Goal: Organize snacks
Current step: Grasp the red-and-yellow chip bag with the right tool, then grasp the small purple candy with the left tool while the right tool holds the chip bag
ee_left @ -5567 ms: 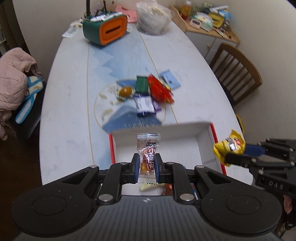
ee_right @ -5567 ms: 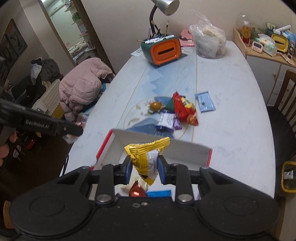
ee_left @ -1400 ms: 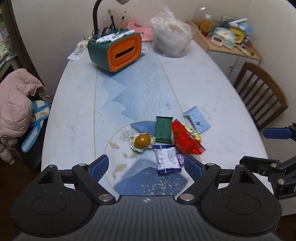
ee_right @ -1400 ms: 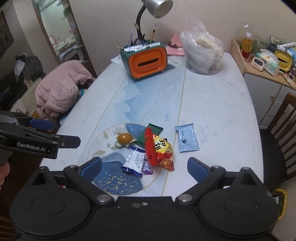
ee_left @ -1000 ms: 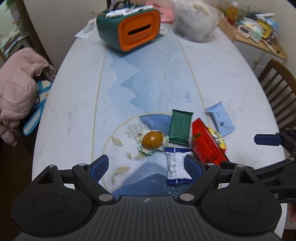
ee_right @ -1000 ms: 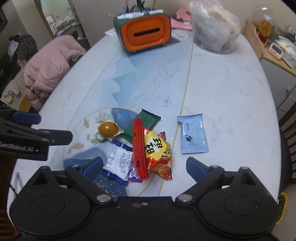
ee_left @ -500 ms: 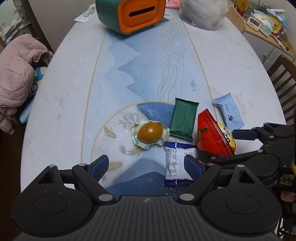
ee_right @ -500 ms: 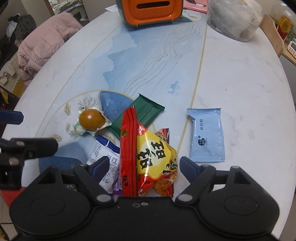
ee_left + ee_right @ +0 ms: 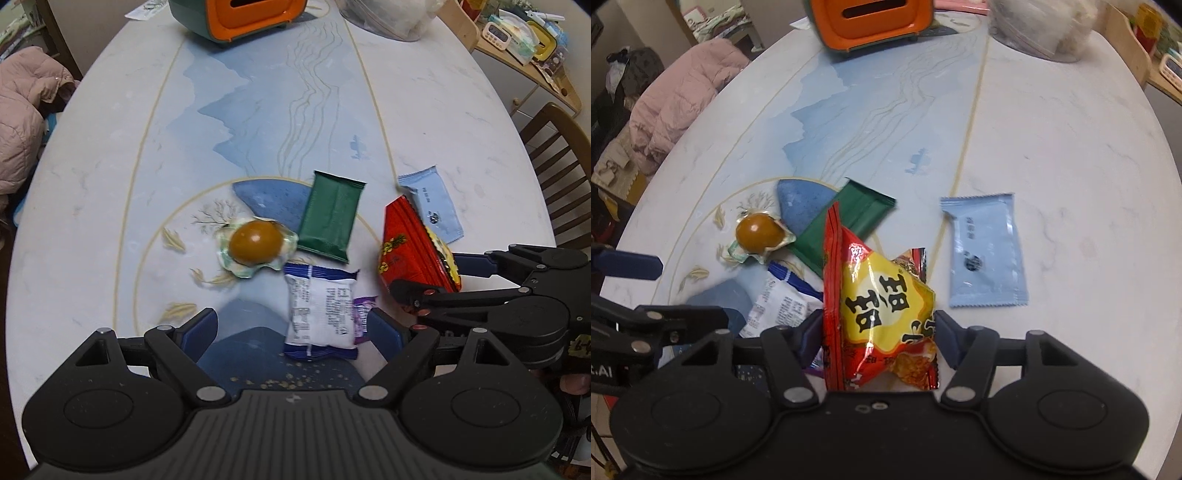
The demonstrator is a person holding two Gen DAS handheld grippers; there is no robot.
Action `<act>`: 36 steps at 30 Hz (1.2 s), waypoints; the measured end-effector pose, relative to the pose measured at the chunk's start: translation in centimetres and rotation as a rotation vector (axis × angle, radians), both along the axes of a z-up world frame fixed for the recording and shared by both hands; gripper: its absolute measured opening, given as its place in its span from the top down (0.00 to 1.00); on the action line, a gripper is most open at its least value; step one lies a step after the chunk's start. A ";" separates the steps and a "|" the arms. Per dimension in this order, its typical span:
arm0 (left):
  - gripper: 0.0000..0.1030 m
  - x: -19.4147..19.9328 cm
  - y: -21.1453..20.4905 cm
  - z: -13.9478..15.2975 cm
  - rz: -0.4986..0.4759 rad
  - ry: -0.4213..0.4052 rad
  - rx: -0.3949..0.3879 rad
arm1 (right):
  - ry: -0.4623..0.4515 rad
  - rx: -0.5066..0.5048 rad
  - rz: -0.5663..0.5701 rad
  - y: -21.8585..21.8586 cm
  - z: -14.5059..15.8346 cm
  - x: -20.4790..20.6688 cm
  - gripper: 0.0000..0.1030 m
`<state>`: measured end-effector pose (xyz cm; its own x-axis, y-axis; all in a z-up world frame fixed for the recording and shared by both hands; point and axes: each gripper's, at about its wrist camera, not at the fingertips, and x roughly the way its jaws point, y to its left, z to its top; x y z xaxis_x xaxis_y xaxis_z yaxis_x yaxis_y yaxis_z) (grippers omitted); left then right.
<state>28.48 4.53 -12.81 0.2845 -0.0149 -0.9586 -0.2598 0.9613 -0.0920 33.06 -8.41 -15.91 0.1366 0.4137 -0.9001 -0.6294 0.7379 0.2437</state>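
Note:
Several snacks lie together on the table (image 9: 110, 147). My left gripper (image 9: 291, 330) hangs open just above a white-and-blue packet (image 9: 319, 314) that lies between its fingers, untouched. Beyond it sit a wrapped brown egg (image 9: 255, 242) and a green packet (image 9: 330, 216). My right gripper (image 9: 879, 330) has its jaws closing around a red-and-yellow snack bag (image 9: 882, 306); the pads stand at the bag's two sides and it shows no squeeze. A pale blue packet (image 9: 984, 254) lies to the right. The red bag (image 9: 410, 247) and right gripper (image 9: 426, 275) also show in the left wrist view.
An orange-and-green box (image 9: 240, 14) and a clear plastic bag (image 9: 388, 14) stand at the far end. A wooden chair (image 9: 554, 147) is at the right, a cluttered side shelf (image 9: 517, 29) behind it, and a pink jacket (image 9: 676, 99) at the left.
Both grippers have come down closer to the snack pile. The right jaws have narrowed around the red-and-yellow bag. The left jaws stay wide, now over the white-and-blue packet.

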 end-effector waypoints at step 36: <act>0.52 3.6 -5.2 -5.9 -0.037 0.070 -0.161 | 0.034 0.050 -0.148 -8.2 -0.5 1.3 0.44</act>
